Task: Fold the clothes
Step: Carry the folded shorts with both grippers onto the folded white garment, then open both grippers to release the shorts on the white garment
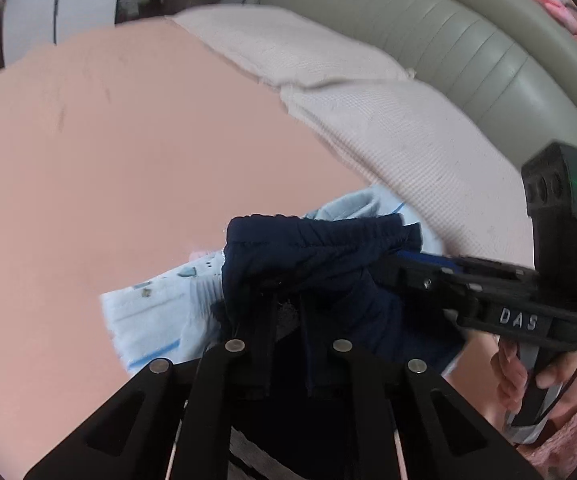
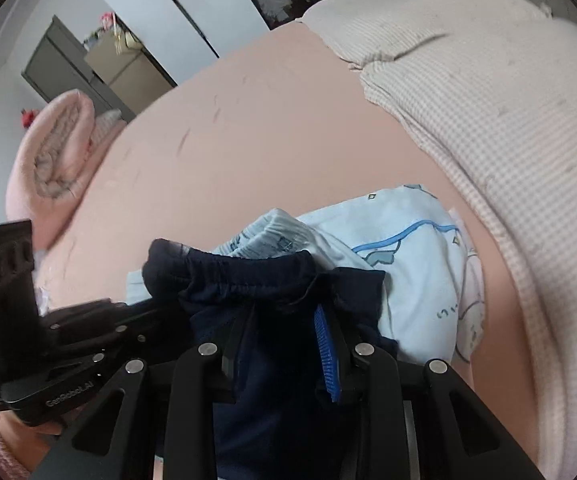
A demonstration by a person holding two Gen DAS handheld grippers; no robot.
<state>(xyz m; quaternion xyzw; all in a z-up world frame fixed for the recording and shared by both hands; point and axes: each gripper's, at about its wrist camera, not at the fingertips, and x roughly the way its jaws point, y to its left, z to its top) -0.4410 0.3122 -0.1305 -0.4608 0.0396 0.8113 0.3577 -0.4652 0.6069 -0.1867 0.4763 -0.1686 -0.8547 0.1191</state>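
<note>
A navy garment (image 1: 320, 264) with an elastic waistband hangs bunched just above a pink bed sheet (image 1: 128, 180). My left gripper (image 1: 284, 304) is shut on its near edge. From the right, my right gripper (image 1: 388, 268) is clamped on the same waistband. In the right wrist view the navy garment (image 2: 256, 288) sits between the right gripper's (image 2: 284, 312) fingers, one blue ribbed pad (image 2: 326, 352) showing. The left gripper (image 2: 148, 308) grips it from the left. Under it lies a light blue printed garment (image 2: 408, 256), also visible in the left wrist view (image 1: 160, 312).
Two beige checked pillows (image 2: 488, 120) lie along the far right of the bed, against a grey padded headboard (image 1: 468, 48). A rolled pink blanket (image 2: 56, 152) sits at the far left. A hand in a fuzzy pink sleeve (image 1: 520, 376) holds the right gripper's handle.
</note>
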